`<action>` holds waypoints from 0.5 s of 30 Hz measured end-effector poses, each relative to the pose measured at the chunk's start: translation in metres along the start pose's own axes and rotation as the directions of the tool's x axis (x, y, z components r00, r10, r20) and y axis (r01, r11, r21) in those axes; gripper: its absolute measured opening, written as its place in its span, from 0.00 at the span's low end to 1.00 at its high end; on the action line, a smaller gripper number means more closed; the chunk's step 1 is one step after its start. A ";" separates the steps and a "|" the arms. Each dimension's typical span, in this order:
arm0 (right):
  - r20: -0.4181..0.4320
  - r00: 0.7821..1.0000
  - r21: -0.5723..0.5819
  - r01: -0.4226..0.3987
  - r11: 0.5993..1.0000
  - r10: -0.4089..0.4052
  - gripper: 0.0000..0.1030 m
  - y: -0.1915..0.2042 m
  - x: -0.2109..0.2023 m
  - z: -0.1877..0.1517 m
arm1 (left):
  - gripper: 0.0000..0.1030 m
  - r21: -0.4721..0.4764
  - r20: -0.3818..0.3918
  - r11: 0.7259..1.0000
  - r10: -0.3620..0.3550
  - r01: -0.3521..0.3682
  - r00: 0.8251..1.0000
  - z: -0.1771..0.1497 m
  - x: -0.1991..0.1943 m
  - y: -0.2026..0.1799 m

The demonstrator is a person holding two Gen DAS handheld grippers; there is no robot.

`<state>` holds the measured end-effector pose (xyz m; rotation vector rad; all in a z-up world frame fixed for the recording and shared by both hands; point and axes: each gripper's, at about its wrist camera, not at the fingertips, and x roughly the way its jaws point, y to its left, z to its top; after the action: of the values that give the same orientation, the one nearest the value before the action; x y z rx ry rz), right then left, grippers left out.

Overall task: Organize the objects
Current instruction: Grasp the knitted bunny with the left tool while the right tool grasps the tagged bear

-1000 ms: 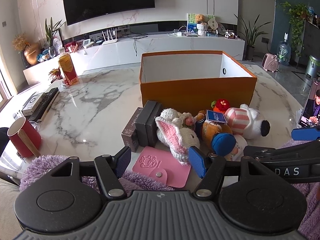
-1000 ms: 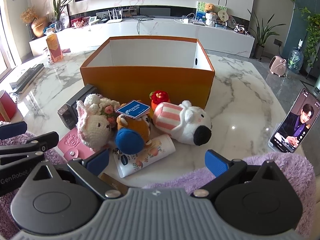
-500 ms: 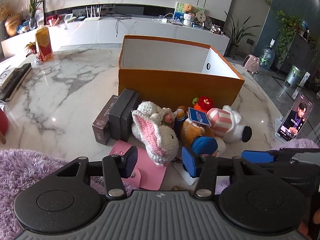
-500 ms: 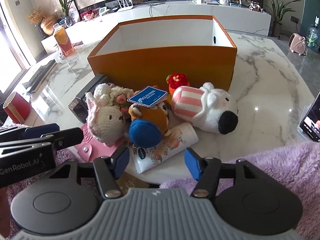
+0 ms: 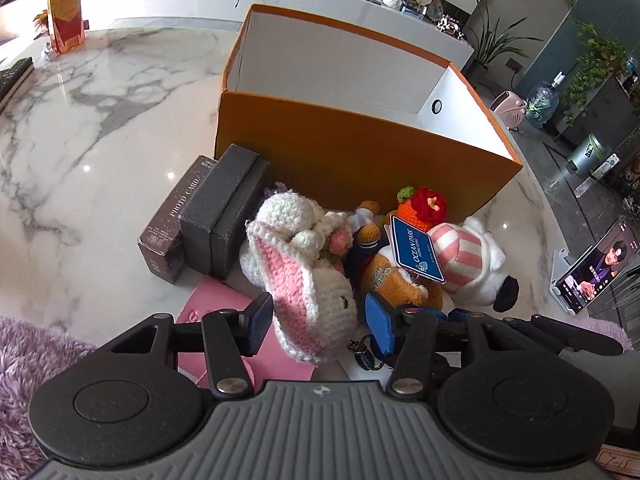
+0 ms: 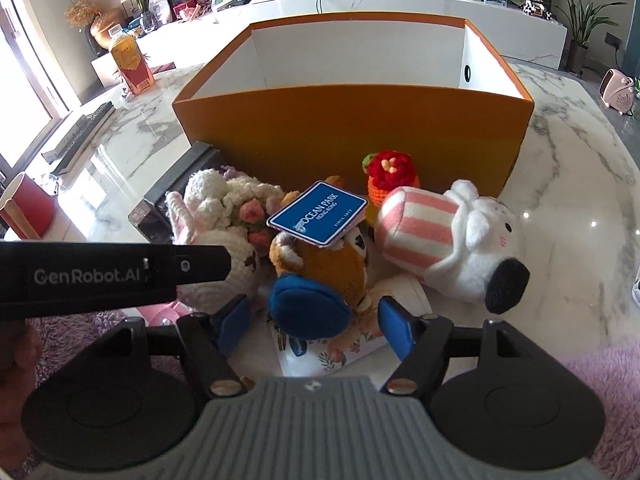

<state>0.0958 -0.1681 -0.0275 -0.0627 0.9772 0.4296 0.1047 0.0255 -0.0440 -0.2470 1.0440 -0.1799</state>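
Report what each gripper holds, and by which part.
Nothing held. The crochet bunny's head sits between the left gripper's fingers; the opening right gripper flanks the blue plush foot.

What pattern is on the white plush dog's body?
Pink and white stripes on the plush dog, clearest in the right wrist view.

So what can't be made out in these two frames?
- Box floor: both views, hidden by its near wall.
- Tube: right wrist view, under the orange plush; label unreadable.
- Pink pouch: left wrist view, covered by the bunny and the left gripper.
- Keyring: left wrist view, too small.
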 end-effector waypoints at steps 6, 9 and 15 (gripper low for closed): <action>-0.013 1.000 -0.013 0.003 1.000 -0.003 0.69 0.001 0.021 0.009 | 0.59 -0.036 -0.047 0.999 -0.002 0.000 0.999 0.007 0.017 0.006; -0.021 1.000 -0.004 -0.005 1.000 0.005 0.61 -0.002 0.028 0.011 | 0.57 -0.046 -0.065 0.999 -0.015 0.012 0.998 0.009 0.023 0.007; -0.017 1.000 0.008 -0.020 1.000 0.020 0.53 -0.006 0.028 0.010 | 0.50 -0.061 -0.059 0.998 -0.027 0.024 0.998 0.009 0.023 0.007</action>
<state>0.1196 -0.1621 -0.0457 -0.0492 0.9971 0.4444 0.1240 0.0272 -0.0604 -0.3115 1.1067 -0.1796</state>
